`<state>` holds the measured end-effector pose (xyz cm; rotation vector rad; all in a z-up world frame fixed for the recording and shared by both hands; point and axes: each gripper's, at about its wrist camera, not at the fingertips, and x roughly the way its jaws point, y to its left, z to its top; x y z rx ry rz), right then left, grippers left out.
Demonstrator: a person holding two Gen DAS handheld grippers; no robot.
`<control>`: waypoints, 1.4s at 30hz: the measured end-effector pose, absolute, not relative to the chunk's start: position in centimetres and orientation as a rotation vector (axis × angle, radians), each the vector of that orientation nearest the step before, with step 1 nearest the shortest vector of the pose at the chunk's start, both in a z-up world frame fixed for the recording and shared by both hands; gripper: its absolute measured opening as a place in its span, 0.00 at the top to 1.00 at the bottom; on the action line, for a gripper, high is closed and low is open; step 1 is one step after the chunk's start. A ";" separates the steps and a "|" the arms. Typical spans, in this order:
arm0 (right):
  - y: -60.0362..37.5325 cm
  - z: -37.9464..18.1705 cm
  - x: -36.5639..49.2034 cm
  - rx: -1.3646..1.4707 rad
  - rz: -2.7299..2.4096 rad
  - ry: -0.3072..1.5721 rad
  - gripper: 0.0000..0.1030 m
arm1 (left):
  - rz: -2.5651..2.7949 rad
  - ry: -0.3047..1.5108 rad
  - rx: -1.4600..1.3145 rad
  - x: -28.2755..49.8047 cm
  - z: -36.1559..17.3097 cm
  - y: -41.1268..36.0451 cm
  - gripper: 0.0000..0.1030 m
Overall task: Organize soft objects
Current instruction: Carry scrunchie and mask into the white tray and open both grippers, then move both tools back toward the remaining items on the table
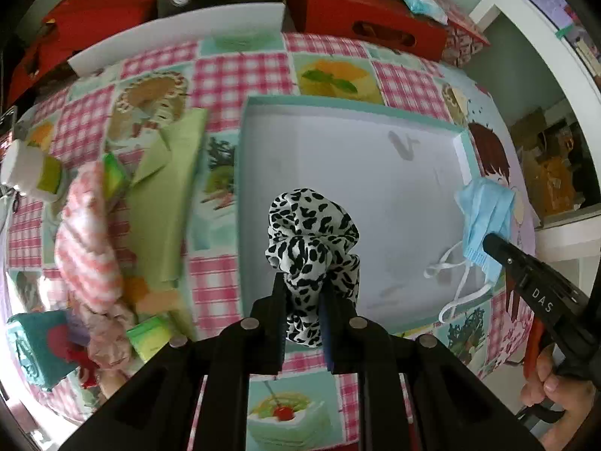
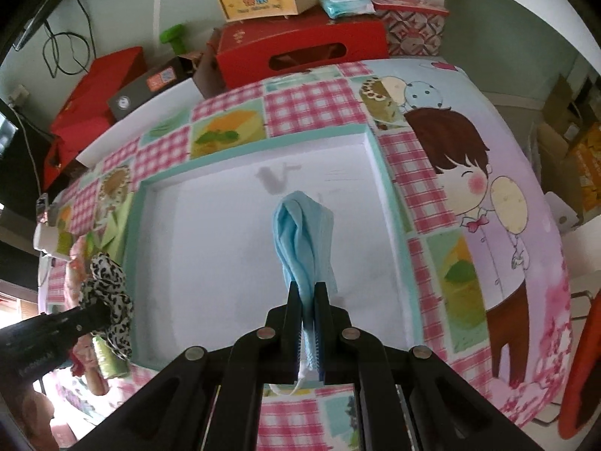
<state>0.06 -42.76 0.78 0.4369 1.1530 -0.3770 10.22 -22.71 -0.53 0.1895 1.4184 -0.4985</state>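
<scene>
My left gripper (image 1: 301, 285) is shut on a black-and-white leopard-print scrunchie (image 1: 311, 233), held above the near part of a shallow white box with a teal rim (image 1: 353, 107). My right gripper (image 2: 307, 288) is shut on a folded blue face mask (image 2: 302, 236), which hangs over the same box (image 2: 259, 150). The left wrist view shows the right gripper (image 1: 492, 242) with the mask (image 1: 482, 221) at the box's right rim, white ear loops dangling. In the right wrist view the left gripper (image 2: 107, 310) carries the scrunchie (image 2: 109, 293) at the box's left edge.
Left of the box lie a green cloth (image 1: 165, 203), a pink-and-white striped cloth (image 1: 86, 248), small green packets (image 1: 148, 338) and a teal box (image 1: 37, 345). Red cartons (image 1: 360, 26) stand behind the patterned tablecloth (image 1: 240, 75). White shelving (image 1: 548, 56) stands at the right.
</scene>
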 end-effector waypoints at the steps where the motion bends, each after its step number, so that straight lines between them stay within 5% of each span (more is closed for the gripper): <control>1: -43.0 0.6 0.2 0.432 -0.381 1.159 0.94 | -0.498 1.423 0.189 10.3 -0.8 -23.0 0.84; 10: -44.3 -0.7 1.0 0.420 -0.396 1.205 0.91 | -0.485 1.434 0.197 11.1 -2.0 -25.0 0.77; 11: -44.4 -0.8 1.1 0.423 -0.396 1.208 0.91 | -0.486 1.434 0.191 11.1 -2.1 -25.1 0.73; 13: -44.5 -0.8 1.1 0.430 -0.398 1.212 0.91 | -0.485 1.429 0.178 11.2 -2.0 -25.1 0.41; 14: -44.6 -0.9 1.2 0.432 -0.399 1.214 0.90 | -0.485 1.425 0.173 11.3 -2.0 -25.1 0.35; 18: -44.7 -1.1 1.2 0.438 -0.401 1.229 0.60 | -0.486 1.416 0.159 11.2 -1.9 -24.9 0.30; 22: -44.5 -1.1 1.0 0.436 -0.407 1.237 0.55 | -0.466 1.401 0.145 11.1 -1.5 -24.2 0.15; 25: -44.2 -1.1 0.8 0.428 -0.414 1.244 0.38 | -0.451 1.397 0.144 11.0 -1.4 -23.5 0.08; 35: -42.6 -0.4 0.1 0.380 -0.416 1.231 0.03 | -0.420 1.355 0.113 10.4 -0.3 -20.8 0.06; 42: -41.2 1.3 -0.1 0.360 -0.424 1.214 0.00 | -0.410 1.303 0.075 9.9 1.2 -18.8 0.05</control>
